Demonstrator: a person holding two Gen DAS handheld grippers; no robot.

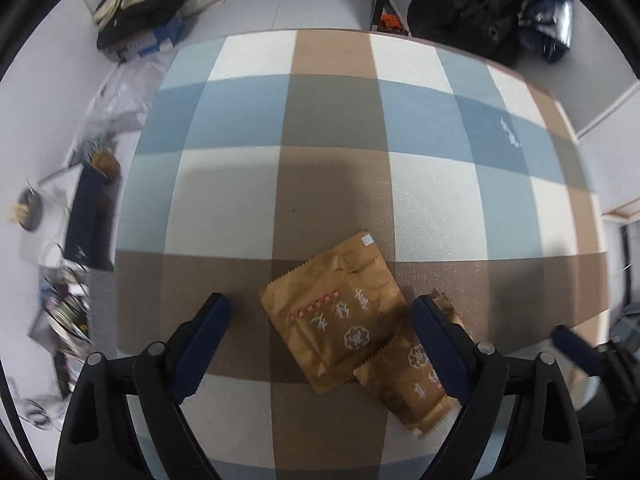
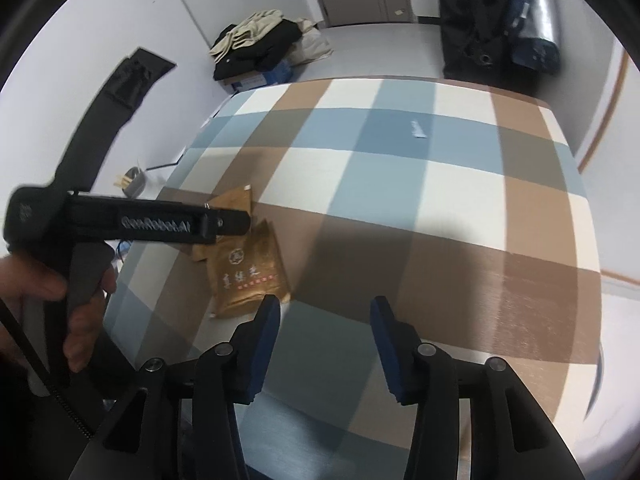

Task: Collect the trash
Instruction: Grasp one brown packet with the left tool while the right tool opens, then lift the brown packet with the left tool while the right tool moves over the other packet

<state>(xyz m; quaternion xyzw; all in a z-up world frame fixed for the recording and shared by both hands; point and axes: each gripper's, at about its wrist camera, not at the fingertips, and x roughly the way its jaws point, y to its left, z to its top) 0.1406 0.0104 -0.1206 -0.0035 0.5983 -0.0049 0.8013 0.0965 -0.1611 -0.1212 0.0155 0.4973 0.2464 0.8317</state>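
Left wrist view: left tool (image 1: 320, 320) spread wide, straddling two crinkly gold foil wrappers (image 1: 336, 312) flat on the checked counter (image 1: 240, 184), not pinching | right tool (image 2: 325, 316) released, empty, wrappers just beside

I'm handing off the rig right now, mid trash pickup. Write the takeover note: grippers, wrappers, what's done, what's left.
Left gripper: open, pointing down over the larger gold wrapper, not gripping it.
Right gripper: open, nothing between its pads, beside the wrappers.
Wrappers: the larger one overlaps a second gold wrapper; both lie flat on the checkered tablecloth near its edge.
Also there: a small white scrap farther across the cloth.
Done: nothing visibly collected.
Left: pick up both wrappers and probably the scrap. No bin is in view.
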